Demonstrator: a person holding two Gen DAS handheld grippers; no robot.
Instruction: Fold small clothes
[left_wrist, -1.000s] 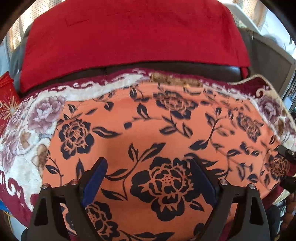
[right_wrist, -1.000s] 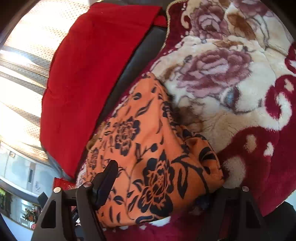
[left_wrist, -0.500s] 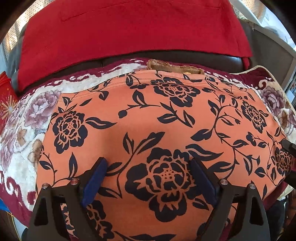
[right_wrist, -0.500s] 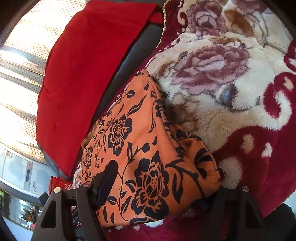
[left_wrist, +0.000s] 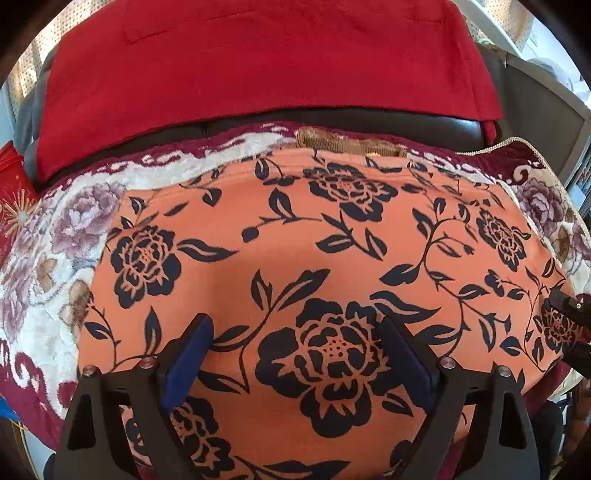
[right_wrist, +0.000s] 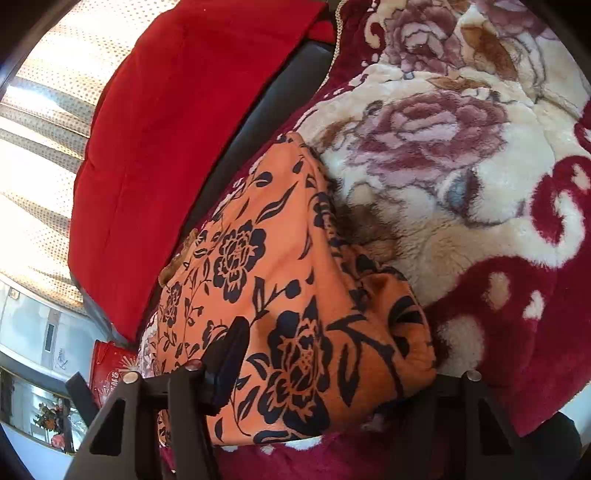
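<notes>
An orange garment with dark navy flowers (left_wrist: 295, 251) lies spread flat on a plush floral blanket (left_wrist: 48, 258). A tan waistband (left_wrist: 351, 142) shows at its far edge. My left gripper (left_wrist: 295, 343) is open and hovers just over the garment's near middle. In the right wrist view the garment (right_wrist: 266, 266) lies with its corner bunched between my fingers. My right gripper (right_wrist: 325, 365) is open around that corner; its left finger (right_wrist: 225, 362) rests on the cloth, and the right finger is hidden under the fabric. The right gripper's tip also shows in the left wrist view (left_wrist: 569, 306).
The blanket (right_wrist: 480, 184) covers a dark leather sofa (left_wrist: 443, 127). A red cushion (left_wrist: 258, 55) leans along the sofa back, also in the right wrist view (right_wrist: 177, 129). A red patterned box (left_wrist: 11, 192) sits at the left edge.
The garment's far edge shifted toward the sofa back half a second ago, then settled back down. Both grippers stay wide apart in roughly the same place.
</notes>
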